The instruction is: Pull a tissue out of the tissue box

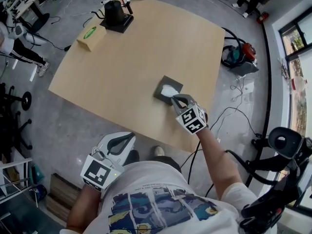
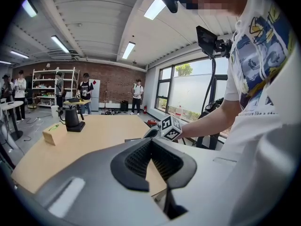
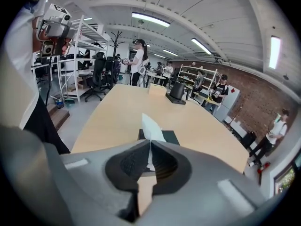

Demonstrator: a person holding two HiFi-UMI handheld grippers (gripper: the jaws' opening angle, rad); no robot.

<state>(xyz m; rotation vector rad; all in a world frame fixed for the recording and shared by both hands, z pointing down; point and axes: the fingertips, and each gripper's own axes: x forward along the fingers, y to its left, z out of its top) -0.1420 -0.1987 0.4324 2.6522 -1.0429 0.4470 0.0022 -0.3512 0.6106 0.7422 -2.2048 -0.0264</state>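
Note:
A dark square tissue box lies on the wooden table near its front right edge. A white tissue sticks up out of it. My right gripper is shut on the tissue just above the box, and the sheet stands up in a point between the jaws. My left gripper hangs off the table's near edge by the person's body, shut with nothing in it. In the left gripper view its closed jaw tips point toward the right gripper's marker cube.
A tan tissue box with a green oval and a black kettle on a base stand at the table's far left. Cables and a red vacuum lie on the floor to the right. Several people stand at the room's far end.

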